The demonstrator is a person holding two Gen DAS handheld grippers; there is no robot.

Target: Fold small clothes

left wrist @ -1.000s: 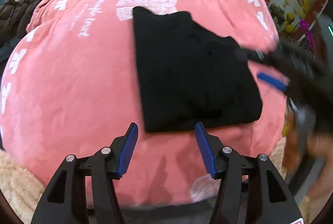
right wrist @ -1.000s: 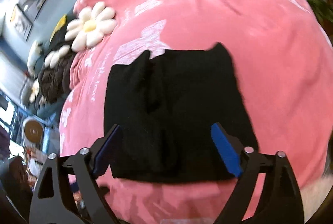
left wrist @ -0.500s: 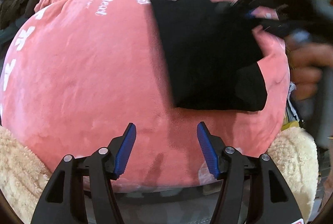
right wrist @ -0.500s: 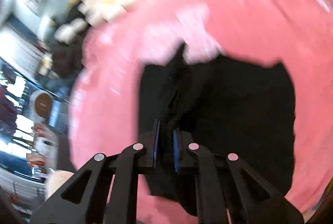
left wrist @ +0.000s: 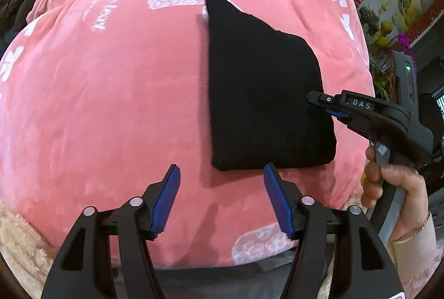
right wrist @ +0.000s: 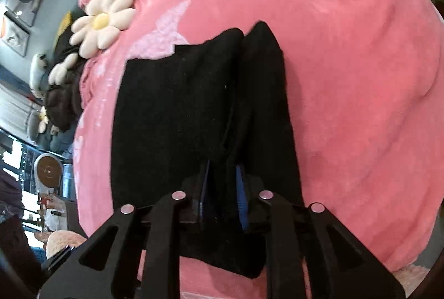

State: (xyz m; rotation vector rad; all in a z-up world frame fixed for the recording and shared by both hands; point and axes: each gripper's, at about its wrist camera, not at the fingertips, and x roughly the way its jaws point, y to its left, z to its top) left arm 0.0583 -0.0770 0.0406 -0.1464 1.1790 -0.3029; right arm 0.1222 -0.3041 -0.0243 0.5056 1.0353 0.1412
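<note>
My right gripper (right wrist: pixel 222 193) is the one on the work, its jaws clenched on a thick fold at the right edge of the black garment (left wrist: pixel 263 93), while my left gripper (left wrist: pixel 222 196) hangs released just short of the near hem. The garment lies on the pink plush blanket (left wrist: pixel 111 104), long axis running away from my left jaws. It looks soft, matte and knit, folded into a tapering slab.

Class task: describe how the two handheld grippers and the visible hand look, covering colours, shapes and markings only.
Both the left gripper and the right gripper are black plastic frames with triangular cut-outs, silver rivets and ribbed blue finger pads. The right one carries white "DAS" lettering. The right hand is bare, with a thin bracelet and a pale pink sleeve.
</note>
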